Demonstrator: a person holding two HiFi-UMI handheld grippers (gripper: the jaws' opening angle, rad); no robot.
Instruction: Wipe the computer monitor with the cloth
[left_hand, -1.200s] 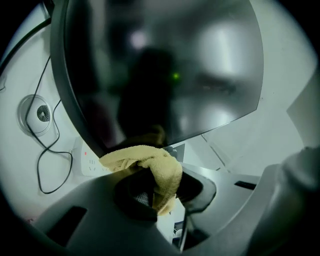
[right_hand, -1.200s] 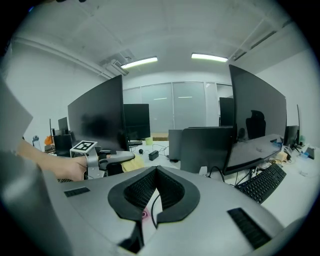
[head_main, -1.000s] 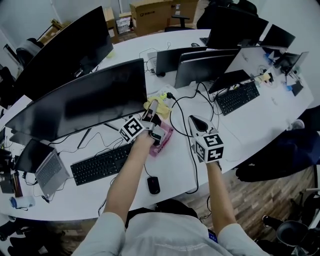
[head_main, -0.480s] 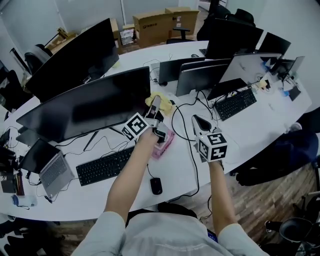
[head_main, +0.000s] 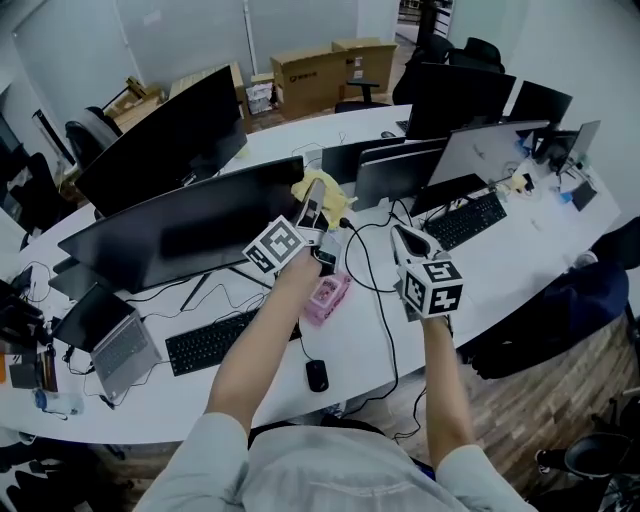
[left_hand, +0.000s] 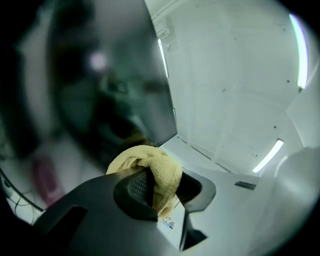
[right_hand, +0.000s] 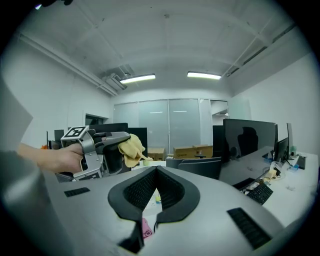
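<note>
A yellow cloth (head_main: 322, 192) is bunched at the right end of the wide black curved monitor (head_main: 180, 235). My left gripper (head_main: 312, 207) is shut on the cloth and held up at the monitor's right edge. In the left gripper view the cloth (left_hand: 150, 162) is pinched between the jaws (left_hand: 162, 192), with the dark screen (left_hand: 100, 90) close behind it on the left. My right gripper (head_main: 400, 236) hovers over the desk to the right, shut with nothing in it. The right gripper view shows its own tips (right_hand: 156, 172) together, and the left gripper (right_hand: 107, 147) with the cloth (right_hand: 131, 149).
On the white desk (head_main: 500, 260) lie a pink object (head_main: 328, 296), a black keyboard (head_main: 212, 341), a mouse (head_main: 316, 375) and black cables (head_main: 372, 290). A laptop (head_main: 118, 348) sits at the left. More monitors (head_main: 460, 95) and cardboard boxes (head_main: 325, 65) stand behind.
My left gripper has risen with the cloth from near the pink object up to the monitor's right edge. The right gripper has shifted slightly up.
</note>
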